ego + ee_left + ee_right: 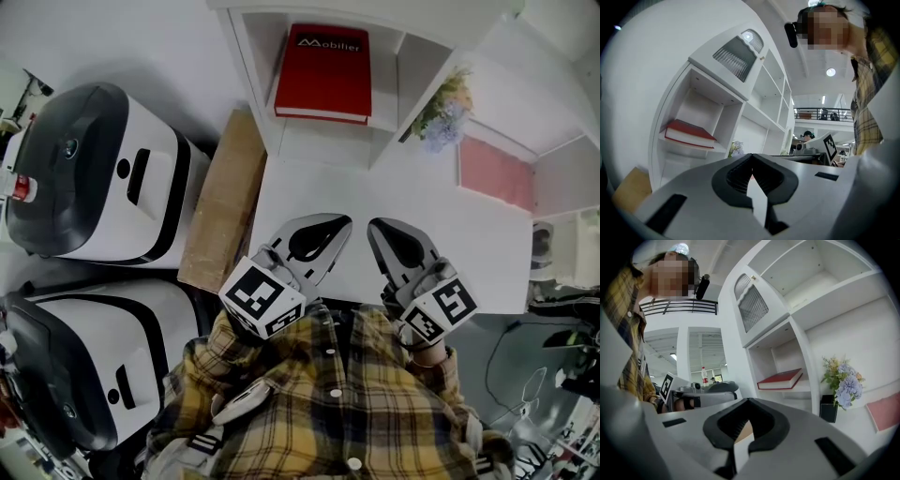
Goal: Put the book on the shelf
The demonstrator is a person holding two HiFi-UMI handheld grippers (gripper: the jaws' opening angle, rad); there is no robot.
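- The red book (pixel 323 70) lies flat, cover up, in an open compartment of the white shelf (pixel 251 66). Its spine side faces the room, and neither tool touches it.
- The left hand-held gripper (pixel 336 228) is pulled in close to the person's plaid shirt (pixel 328 394), over the near edge of the white bench (pixel 469 253). Its jaws are closed together with nothing between them, as its own view shows.
- The right hand-held gripper (pixel 380 232) sits just beside the left one. It too has its jaws pressed together and carries nothing.
- Both tools are well apart from the book, with bare bench top between them and the shelf.
- A small pot of artificial flowers (pixel 441 112) stands in the neighbouring part of the shelf unit, to the right of the book's compartment. A cardboard box (pixel 225 202) sits on the floor to the left of the bench.
- Judged from how things lie, the placing step looks complete: the book is resting on the shelf and the tools are in a retreat or rest pose.
- The next move calls for very little. At most the book might be nudged deeper if it overhangs the front edge, though the views do not clearly show an overhang.
- Any such touch would need a slow, level approach, so the closed tips push the book rather than tip it off the ledge.
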